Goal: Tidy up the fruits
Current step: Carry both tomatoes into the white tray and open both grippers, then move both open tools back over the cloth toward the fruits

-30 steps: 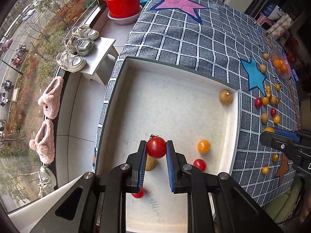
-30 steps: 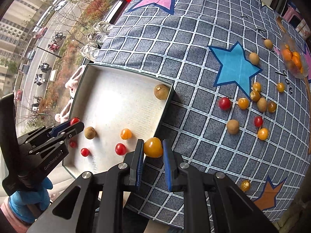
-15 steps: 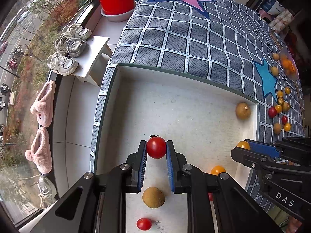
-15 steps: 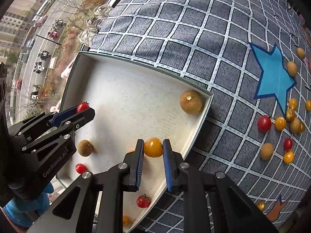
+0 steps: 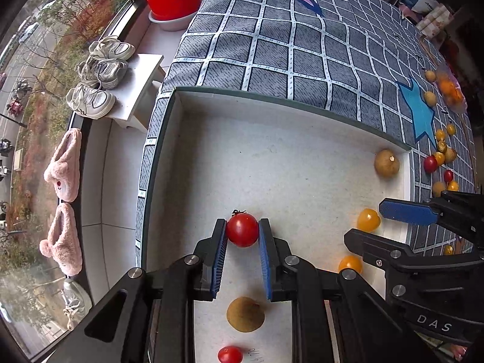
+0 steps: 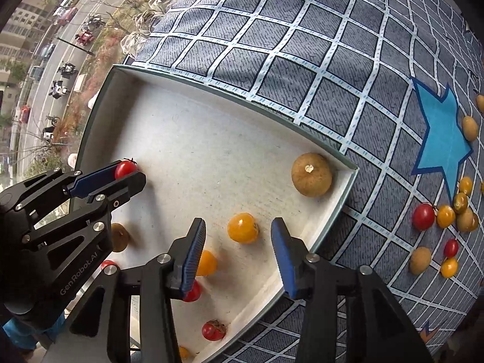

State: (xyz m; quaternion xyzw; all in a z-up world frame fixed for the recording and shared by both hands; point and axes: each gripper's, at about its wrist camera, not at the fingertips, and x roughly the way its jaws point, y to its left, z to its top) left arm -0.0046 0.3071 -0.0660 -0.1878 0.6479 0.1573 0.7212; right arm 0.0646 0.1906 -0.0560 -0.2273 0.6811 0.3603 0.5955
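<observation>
Over the box [image 5: 169, 163], left jaws grip red tomato [image 5: 242, 230].

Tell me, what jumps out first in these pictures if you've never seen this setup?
A red tomato pinched in the left gripper over the white tray. Beside it, the right gripper stands open around a yellow tomato lying on the tray floor. More small fruits dot the checked cloth to the right.
</observation>
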